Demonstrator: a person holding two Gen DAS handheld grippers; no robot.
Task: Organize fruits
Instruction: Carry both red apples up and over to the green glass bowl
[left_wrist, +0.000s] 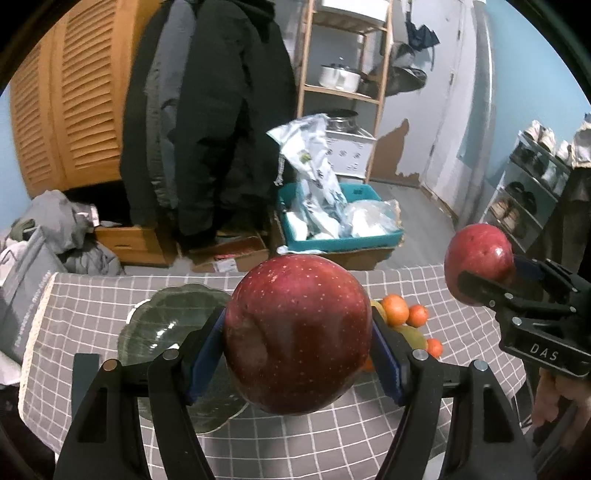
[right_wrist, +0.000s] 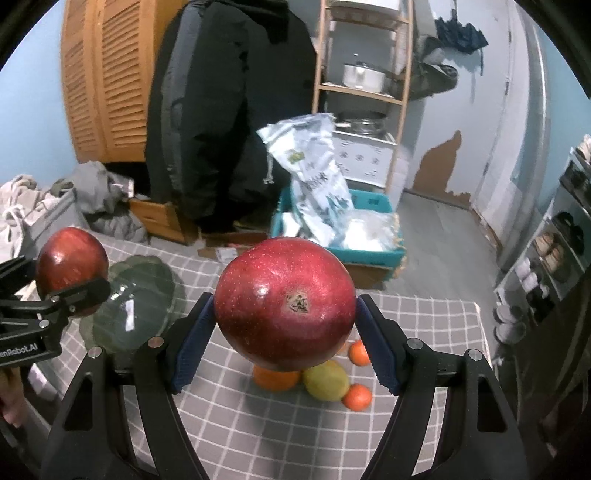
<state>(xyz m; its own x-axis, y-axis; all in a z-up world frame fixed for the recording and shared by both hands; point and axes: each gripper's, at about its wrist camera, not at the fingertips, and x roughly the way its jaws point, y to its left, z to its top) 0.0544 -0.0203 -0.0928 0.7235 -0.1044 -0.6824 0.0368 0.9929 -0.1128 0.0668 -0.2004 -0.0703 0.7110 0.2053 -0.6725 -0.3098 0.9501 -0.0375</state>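
My left gripper is shut on a big red apple and holds it above the grey checked tablecloth, over the right edge of a green glass plate. My right gripper is shut on a second red apple, above a pile of small oranges and a yellow-green fruit. Each view shows the other gripper with its apple: the right one and the left one. The plate also shows in the right wrist view. Oranges lie behind the left apple.
Past the table's far edge stand a teal bin with plastic bags, cardboard boxes, a hanging black coat, a wooden shelf with pots and a shoe rack at the right. Clothes lie piled at the left.
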